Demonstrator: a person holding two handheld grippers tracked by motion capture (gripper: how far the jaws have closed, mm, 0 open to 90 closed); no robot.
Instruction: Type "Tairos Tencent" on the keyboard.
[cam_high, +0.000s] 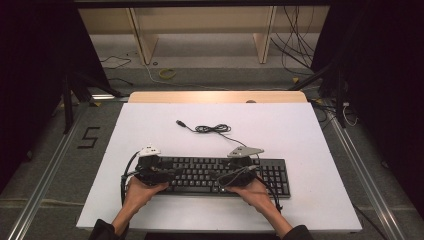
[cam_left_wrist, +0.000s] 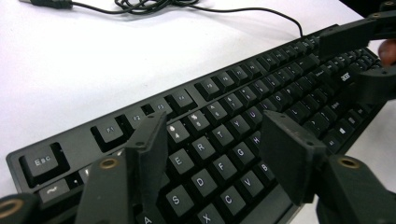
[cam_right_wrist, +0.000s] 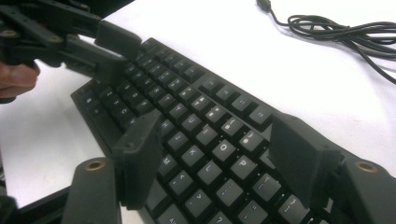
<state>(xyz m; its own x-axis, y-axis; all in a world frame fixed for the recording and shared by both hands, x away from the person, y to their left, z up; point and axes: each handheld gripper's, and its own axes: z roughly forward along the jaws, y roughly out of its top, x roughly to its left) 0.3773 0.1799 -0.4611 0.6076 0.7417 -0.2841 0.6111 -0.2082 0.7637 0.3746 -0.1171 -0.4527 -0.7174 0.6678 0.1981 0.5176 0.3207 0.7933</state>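
A black keyboard (cam_high: 215, 175) lies on the white tabletop (cam_high: 150, 125) near its front edge. Its loosely coiled cable (cam_high: 212, 129) runs away toward the back and ends in a USB plug. My left gripper (cam_high: 172, 175) hovers over the keyboard's left end, and in the left gripper view (cam_left_wrist: 215, 144) its jaws stand apart above the letter keys (cam_left_wrist: 243, 98) with nothing between them. My right gripper (cam_high: 222, 177) is over the right half of the letter keys. Its jaws (cam_right_wrist: 219, 154) are also spread wide above the keys (cam_right_wrist: 196, 107), pressing on nothing.
The cable coil (cam_right_wrist: 336, 30) rests on bare white tabletop behind the keyboard. A wooden strip (cam_high: 215, 96) edges the table's back, with shelving and floor cables beyond. Metal rails run along both sides of the table.
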